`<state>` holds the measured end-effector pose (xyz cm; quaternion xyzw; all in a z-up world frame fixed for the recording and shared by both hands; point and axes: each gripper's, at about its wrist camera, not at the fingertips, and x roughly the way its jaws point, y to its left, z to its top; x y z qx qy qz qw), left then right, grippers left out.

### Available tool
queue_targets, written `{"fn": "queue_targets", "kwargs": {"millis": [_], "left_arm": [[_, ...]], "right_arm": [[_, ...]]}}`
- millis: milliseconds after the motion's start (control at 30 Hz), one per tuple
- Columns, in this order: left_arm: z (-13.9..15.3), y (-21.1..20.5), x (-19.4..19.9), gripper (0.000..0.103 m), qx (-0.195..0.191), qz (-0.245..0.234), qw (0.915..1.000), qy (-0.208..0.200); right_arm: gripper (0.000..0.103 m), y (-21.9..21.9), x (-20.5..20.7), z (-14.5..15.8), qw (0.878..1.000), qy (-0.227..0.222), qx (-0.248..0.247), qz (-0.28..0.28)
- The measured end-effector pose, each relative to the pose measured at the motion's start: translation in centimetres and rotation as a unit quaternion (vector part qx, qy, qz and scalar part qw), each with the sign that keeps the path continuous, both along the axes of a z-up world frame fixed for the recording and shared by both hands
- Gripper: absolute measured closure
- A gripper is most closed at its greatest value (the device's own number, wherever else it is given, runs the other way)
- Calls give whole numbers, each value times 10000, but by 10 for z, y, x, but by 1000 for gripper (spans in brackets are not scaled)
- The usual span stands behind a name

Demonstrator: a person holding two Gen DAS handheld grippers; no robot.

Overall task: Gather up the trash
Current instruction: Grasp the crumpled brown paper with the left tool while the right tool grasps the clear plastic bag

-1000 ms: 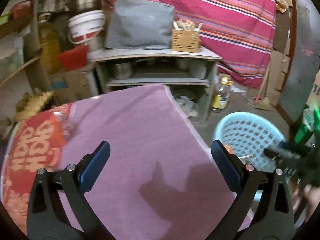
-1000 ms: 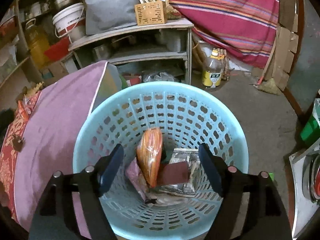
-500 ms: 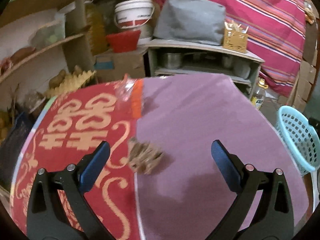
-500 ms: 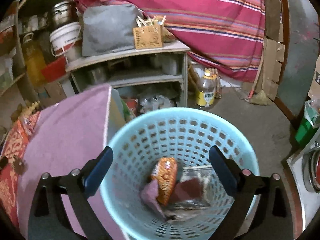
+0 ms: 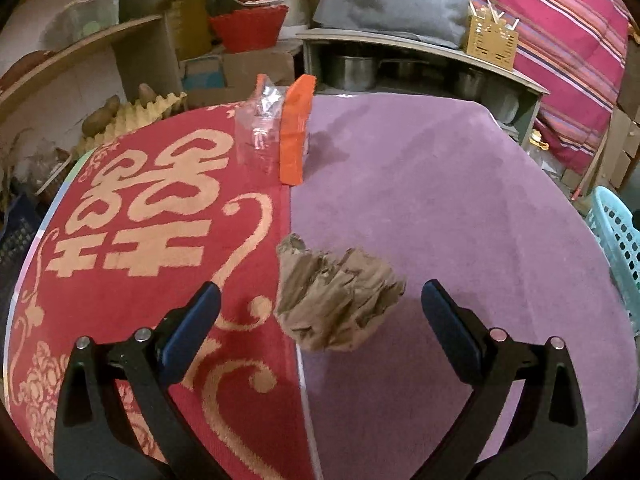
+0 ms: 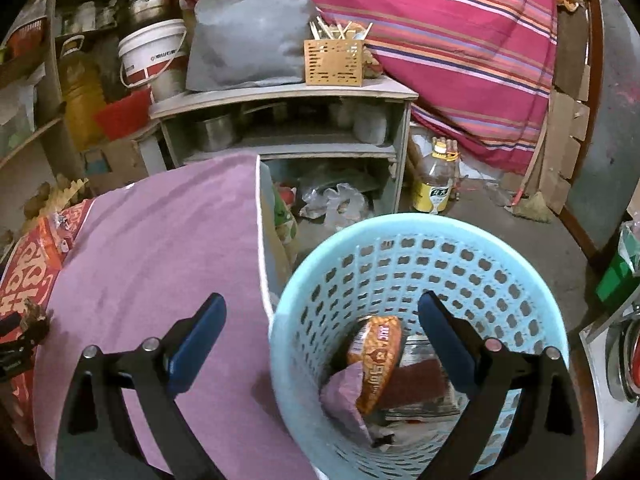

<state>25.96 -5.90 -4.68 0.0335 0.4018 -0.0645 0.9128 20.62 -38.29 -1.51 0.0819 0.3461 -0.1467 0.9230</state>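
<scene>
A crumpled brown paper wad [image 5: 336,300] lies on the table where the red cloth [image 5: 140,216] meets the purple cloth [image 5: 440,200]. My left gripper [image 5: 320,308] hangs just over it with the wad between its wide jaws; the jaws are closing and the pads do not touch the paper. A clear plastic wrapper with an orange strip [image 5: 276,132] lies farther back on the table. My right gripper [image 6: 322,320] is open and holds nothing, straddling the near rim of the light blue basket [image 6: 400,228]. An orange snack bag [image 6: 376,356] and other wrappers lie in the basket.
The basket [image 5: 618,240] stands on the floor off the table's right edge. Behind are a grey shelf unit [image 6: 280,100] with pots, a white bucket [image 6: 150,56], a wooden box [image 6: 334,62], an oil bottle [image 6: 436,184] on the floor and a striped blanket [image 6: 440,40].
My left gripper swung left from the basket side and came down over the brown wad. My right gripper pulled back and left from above the basket, its jaws wider than before.
</scene>
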Motion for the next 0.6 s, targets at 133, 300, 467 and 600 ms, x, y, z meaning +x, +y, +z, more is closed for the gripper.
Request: {"fn": "queue_targets", "kwargs": {"millis": [133,300,467,600], "left_arm": [[-4,-6,6,39,45,-248,9996,113],[-4,-7,9,62,18,-337,9993,148],[8,-3,6,65,-65,-389,9992,-30],[24,3,-2,65,-96,-427,9988,-237]], "right_arm": [[8,2,6,-4,9999,69,72,-30],[8,5,9,-5,9999,33,168,-25],[8,15,11,-7,9999,74,85,48],[8,22,13,-6,9999,42,19,106]]}}
